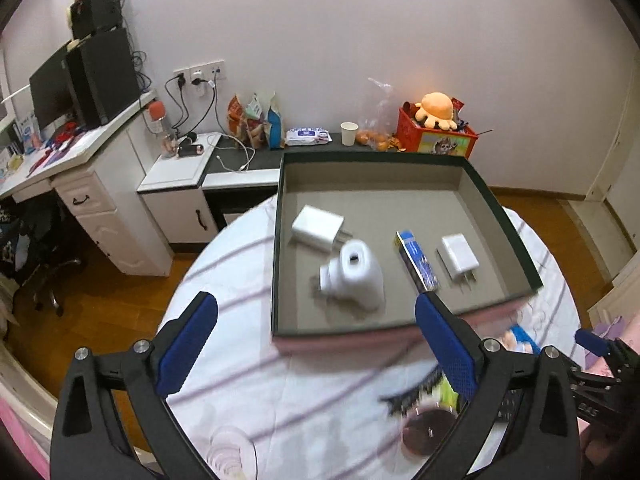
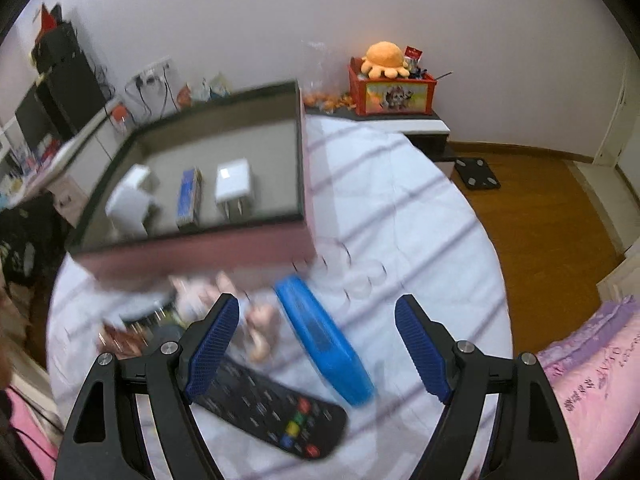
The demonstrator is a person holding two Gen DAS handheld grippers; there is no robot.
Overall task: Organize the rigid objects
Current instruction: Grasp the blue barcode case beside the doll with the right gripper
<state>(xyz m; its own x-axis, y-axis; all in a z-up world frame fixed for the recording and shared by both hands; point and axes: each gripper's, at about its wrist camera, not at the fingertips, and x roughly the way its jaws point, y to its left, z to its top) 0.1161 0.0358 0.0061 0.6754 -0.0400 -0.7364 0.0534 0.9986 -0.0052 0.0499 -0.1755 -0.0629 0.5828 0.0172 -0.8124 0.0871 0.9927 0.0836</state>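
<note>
A shallow dark-rimmed box (image 1: 500, 216) sits on the round table with the striped cloth. It holds a white charger (image 1: 318, 226), a rounded white adapter (image 1: 356, 276), a small blue box (image 1: 416, 260) and a second white charger (image 1: 460, 256). My left gripper (image 1: 316, 304) hangs open before the box's near wall, with nothing between its fingers. My right gripper (image 2: 318, 302) is open above a blue case (image 2: 324, 344), whose pads do not touch it. A black remote (image 2: 276, 408) lies by its left finger. The box (image 2: 192, 256) is up and to the left of it.
A black comb (image 1: 412, 392) and a dark round thing (image 1: 428, 432) lie near my left gripper's right finger. Behind the table stand a low cabinet (image 1: 176, 196), a paper cup (image 1: 349, 133) and a red bin with an orange plush (image 1: 436, 110). Pink bedding (image 2: 592, 368) lies at the right.
</note>
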